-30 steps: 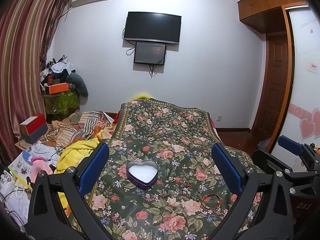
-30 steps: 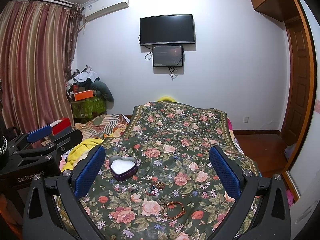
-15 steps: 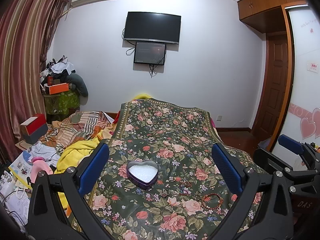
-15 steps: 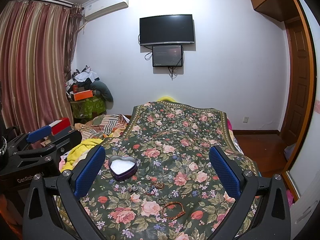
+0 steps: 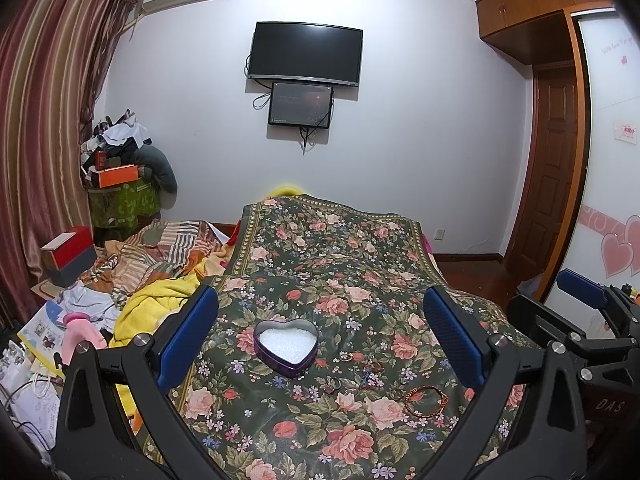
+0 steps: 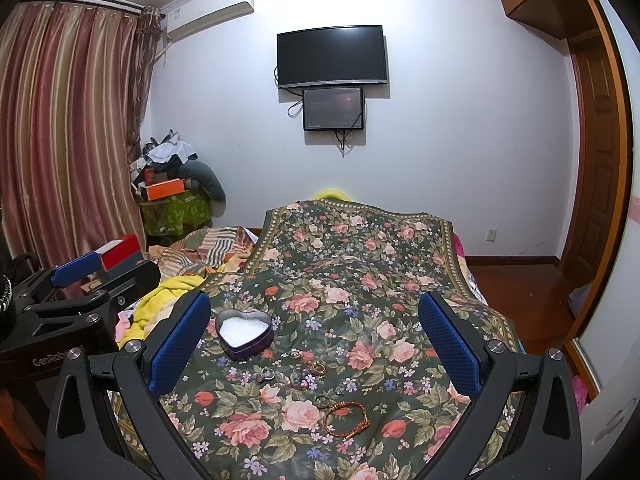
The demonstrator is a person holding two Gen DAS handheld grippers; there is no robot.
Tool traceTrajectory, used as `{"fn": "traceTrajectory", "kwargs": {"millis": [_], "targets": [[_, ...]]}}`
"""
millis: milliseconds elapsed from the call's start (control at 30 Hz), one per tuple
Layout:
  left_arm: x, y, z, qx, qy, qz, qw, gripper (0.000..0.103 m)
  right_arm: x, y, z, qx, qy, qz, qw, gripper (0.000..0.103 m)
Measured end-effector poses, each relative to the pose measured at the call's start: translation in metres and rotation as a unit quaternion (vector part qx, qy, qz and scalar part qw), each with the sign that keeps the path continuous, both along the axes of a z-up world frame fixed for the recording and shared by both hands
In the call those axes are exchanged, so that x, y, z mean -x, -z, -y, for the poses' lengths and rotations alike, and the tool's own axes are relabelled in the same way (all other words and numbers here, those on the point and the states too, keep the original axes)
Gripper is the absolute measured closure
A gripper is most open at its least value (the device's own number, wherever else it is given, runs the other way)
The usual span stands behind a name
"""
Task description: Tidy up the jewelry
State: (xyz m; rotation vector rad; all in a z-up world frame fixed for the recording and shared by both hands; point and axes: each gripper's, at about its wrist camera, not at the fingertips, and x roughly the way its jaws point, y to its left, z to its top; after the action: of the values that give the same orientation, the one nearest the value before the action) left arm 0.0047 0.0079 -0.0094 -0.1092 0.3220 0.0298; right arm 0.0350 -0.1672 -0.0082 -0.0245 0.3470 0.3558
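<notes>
A purple heart-shaped tin (image 5: 286,346) (image 6: 245,339) with a white lining sits open on the floral bedspread (image 5: 332,264) (image 6: 360,256). Several small rings (image 6: 319,368) (image 5: 346,357) lie scattered to its right. Nearer the front edge lies an orange beaded bracelet (image 6: 346,418) (image 5: 425,400). My left gripper (image 5: 320,340) stands open above the tin, nothing between its blue pads. My right gripper (image 6: 314,344) is open too, hovering over the rings and bracelet. Each gripper shows at the edge of the other's view.
A yellow blanket (image 5: 152,304) and striped bedding (image 5: 168,248) pile up left of the spread. Boxes (image 5: 68,254), papers and clutter fill the left floor by the curtains (image 6: 68,140). A wooden door (image 5: 556,184) and wardrobe stand on the right; a TV (image 5: 305,53) hangs on the far wall.
</notes>
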Motion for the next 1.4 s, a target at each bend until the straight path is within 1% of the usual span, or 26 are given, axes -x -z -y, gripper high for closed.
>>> {"fn": "traceTrajectory", "kwargs": {"millis": [367, 600, 667, 867, 933, 1000, 1033, 1233, 1333, 1400], "targets": [[-0.005, 0.004, 0.0, 0.0, 0.001, -0.007, 1.0, 0.0, -0.008, 0.006, 0.0, 0.003, 0.005, -0.015, 1.0, 0.0], [-0.018, 0.013, 0.001, -0.002, 0.004, -0.023, 0.9997, 0.0, -0.021, 0.018, 0.006, 0.011, 0.018, -0.038, 0.999, 0.0], [-0.024, 0.018, 0.001, -0.006, 0.001, -0.034, 0.9994, 0.0, -0.027, 0.024, 0.009, 0.017, 0.022, -0.048, 0.998, 0.0], [-0.05, 0.043, 0.0, -0.001, 0.014, -0.093, 0.9956, 0.0, -0.045, 0.053, 0.024, 0.049, 0.045, -0.093, 0.993, 0.0], [-0.062, 0.057, -0.001, -0.002, 0.017, -0.121, 0.9925, 0.0, -0.051, 0.068, 0.031, 0.062, 0.053, -0.118, 0.99, 0.0], [-0.069, 0.071, -0.001, -0.003, 0.021, -0.144, 0.9893, 0.0, -0.055, 0.076, 0.035, 0.066, 0.055, -0.136, 0.987, 0.0], [-0.073, 0.077, -0.001, -0.004, 0.023, -0.156, 0.9875, 0.0, -0.058, 0.084, 0.039, 0.067, 0.055, -0.152, 0.985, 0.0], [-0.084, 0.115, 0.003, -0.023, 0.035, -0.214, 0.976, 0.0, -0.066, 0.109, 0.043, 0.056, 0.039, -0.21, 0.975, 0.001], [-0.085, 0.129, 0.006, -0.028, 0.046, -0.235, 0.9706, 0.0, -0.071, 0.119, 0.038, 0.049, 0.022, -0.232, 0.971, 0.004], [-0.087, 0.133, 0.008, -0.027, 0.053, -0.244, 0.9679, 0.0, -0.074, 0.125, 0.032, 0.049, 0.01, -0.243, 0.969, 0.008]]}}
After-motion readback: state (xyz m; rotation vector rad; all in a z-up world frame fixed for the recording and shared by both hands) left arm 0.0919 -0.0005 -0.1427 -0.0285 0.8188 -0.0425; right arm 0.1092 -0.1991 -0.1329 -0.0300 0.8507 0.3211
